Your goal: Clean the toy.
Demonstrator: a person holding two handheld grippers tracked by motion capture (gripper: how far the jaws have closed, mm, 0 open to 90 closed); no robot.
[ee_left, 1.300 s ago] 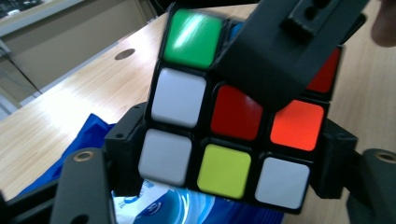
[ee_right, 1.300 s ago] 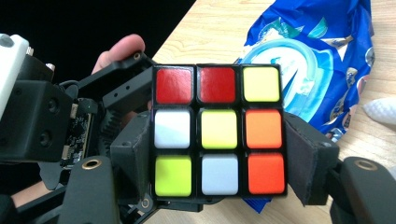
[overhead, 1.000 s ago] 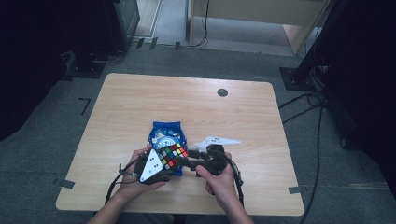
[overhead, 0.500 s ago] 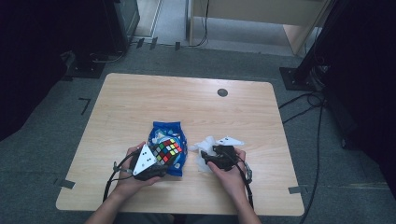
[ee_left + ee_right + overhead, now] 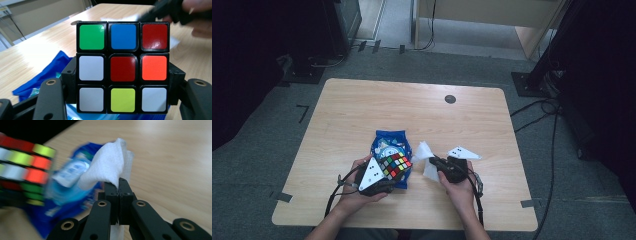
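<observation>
White tissue point(image 5: 110, 170) pinched in the right hand-held gripper point(image 5: 119, 185) — bare table point(image 5: 472, 120) beyond.

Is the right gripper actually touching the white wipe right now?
Touching. In the right gripper view the right gripper has its fingers closed together on the white wipe, which sticks up from between them.

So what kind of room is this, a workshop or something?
Probably a lab or studio corner set up for recording: one bare wooden table on grey carpet, cables on the floor, dark stands around it.
</observation>
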